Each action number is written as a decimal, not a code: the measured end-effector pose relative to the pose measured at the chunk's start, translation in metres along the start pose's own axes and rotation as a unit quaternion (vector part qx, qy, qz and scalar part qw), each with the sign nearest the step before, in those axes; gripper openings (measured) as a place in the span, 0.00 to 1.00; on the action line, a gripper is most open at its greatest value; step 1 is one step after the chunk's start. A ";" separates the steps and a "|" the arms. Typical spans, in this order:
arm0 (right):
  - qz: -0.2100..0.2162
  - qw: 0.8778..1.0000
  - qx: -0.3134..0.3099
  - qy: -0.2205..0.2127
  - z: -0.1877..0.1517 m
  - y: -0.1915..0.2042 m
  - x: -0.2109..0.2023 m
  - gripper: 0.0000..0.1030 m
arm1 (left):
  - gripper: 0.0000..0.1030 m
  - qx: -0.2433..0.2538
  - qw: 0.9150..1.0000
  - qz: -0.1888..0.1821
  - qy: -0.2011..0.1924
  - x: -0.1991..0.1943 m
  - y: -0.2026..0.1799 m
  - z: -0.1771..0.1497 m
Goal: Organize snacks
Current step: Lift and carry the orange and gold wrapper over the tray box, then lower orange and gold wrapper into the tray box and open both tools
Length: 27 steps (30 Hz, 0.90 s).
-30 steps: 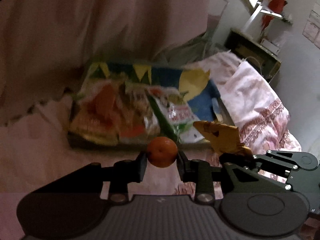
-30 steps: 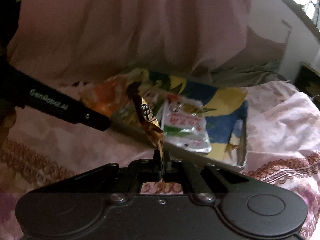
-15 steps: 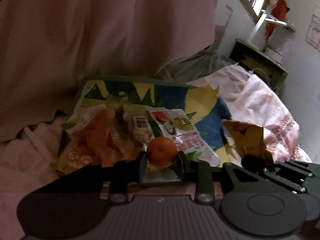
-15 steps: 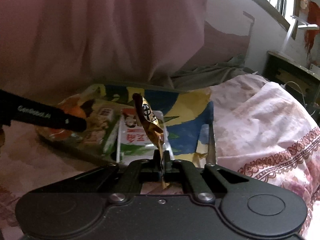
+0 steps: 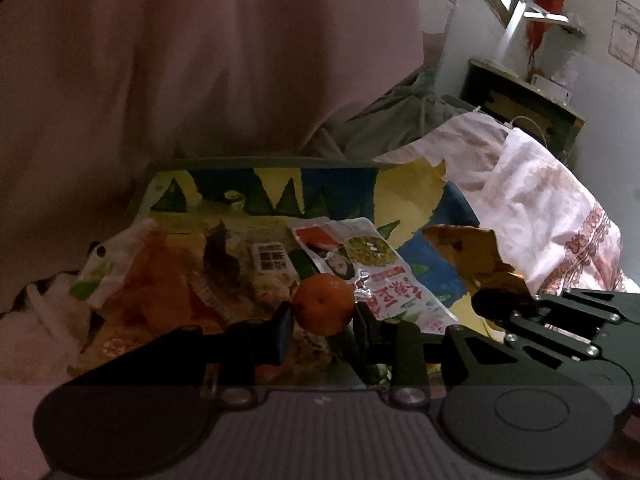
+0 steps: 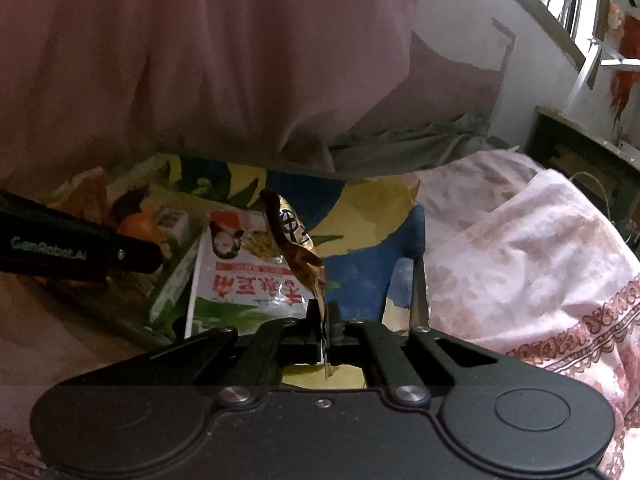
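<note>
Two handheld grippers over a patterned tray of snacks, each gripping one item.

Left gripper (image 5: 323, 320), at 6 o'clock in its own view, clamped on a small orange mandarin (image 5: 323, 309), held above the near edge of the blue, yellow and green tray (image 5: 400, 196). Right gripper (image 6: 325, 334) pinched nearly shut on the lower end of a crinkled gold snack wrapper (image 6: 298, 254), standing upright over the tray's near right part. On the tray: white and green snack packet with red lettering (image 5: 374, 270) at centre, lying flat; orange-tinted clear bag (image 5: 160, 280) toward 9 o'clock, overlapping a packet with a barcode label (image 5: 272, 260). Pink floral quilt (image 6: 520, 248) bunched at 3 o'clock, touching the tray's right edge. Pink curtain (image 5: 200, 60) hanging behind at 12 o'clock. Grey-green cloth (image 6: 400, 148) heaped behind the tray's far right corner.
</note>
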State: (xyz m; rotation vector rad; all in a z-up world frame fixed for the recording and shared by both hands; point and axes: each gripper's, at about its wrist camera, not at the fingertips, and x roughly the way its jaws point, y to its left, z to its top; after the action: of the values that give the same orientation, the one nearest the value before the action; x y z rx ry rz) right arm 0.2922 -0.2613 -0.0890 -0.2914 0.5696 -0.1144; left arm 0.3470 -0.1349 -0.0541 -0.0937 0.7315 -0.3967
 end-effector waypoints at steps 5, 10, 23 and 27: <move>0.002 1.000 0.002 0.012 -0.003 0.001 0.010 0.01 | 0.34 0.003 1.000 0.001 0.000 0.000 -0.001 -0.001; 0.010 1.000 0.013 0.022 -0.005 0.002 0.012 0.04 | 0.35 -0.015 1.000 0.002 0.013 0.002 0.003 0.000; 0.025 0.999 0.002 0.034 -0.007 0.013 0.011 0.18 | 0.35 -0.029 0.999 -0.003 0.020 0.004 0.005 0.000; 0.024 0.999 0.001 0.034 -0.007 0.013 0.009 0.26 | 0.37 -0.031 0.999 -0.003 0.021 0.004 0.006 -0.001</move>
State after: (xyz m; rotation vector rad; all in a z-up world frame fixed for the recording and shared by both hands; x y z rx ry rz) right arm 0.2969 -0.2520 -0.1031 -0.2719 0.6427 -0.0797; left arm 0.3509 -0.1313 -0.0583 -0.1463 0.7844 -0.3834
